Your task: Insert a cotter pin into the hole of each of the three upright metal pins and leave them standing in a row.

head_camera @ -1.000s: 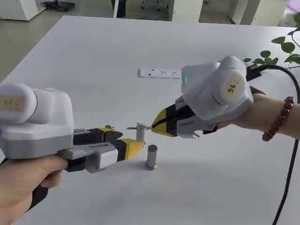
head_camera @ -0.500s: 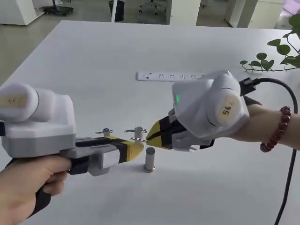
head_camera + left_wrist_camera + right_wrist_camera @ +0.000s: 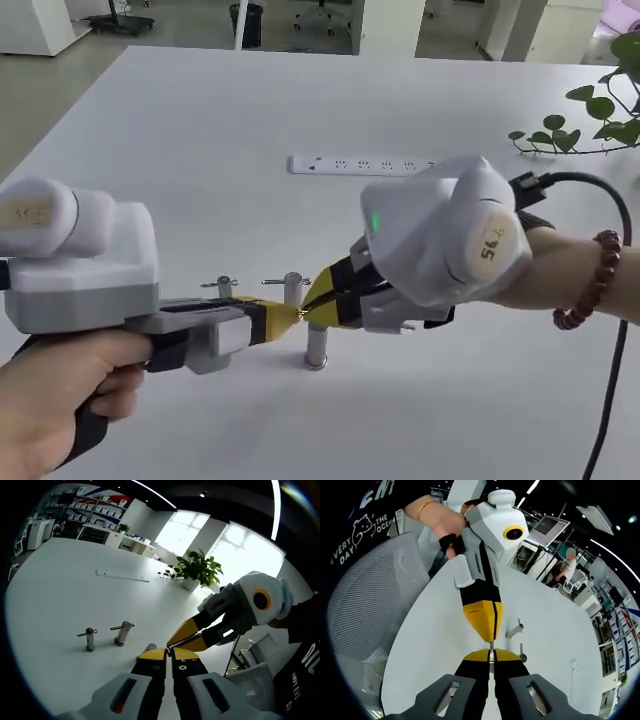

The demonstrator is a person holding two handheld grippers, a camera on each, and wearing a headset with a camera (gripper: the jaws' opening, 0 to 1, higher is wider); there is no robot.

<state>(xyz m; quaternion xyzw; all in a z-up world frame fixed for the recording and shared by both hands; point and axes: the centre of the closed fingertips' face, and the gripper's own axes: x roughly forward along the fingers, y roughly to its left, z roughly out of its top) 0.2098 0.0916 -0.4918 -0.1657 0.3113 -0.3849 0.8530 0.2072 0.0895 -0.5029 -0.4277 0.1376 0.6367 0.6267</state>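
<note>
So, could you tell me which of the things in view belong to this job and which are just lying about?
Job: left-hand metal pin and middle metal pin, both already pinned; bare metal pin; loose cotter pin pinched between left gripper and right gripper.
Lying about: power strip; plant.

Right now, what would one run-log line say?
left gripper: shut on cotter pin | right gripper: shut on it | fitted pins: two | bare pin: below jaws
</note>
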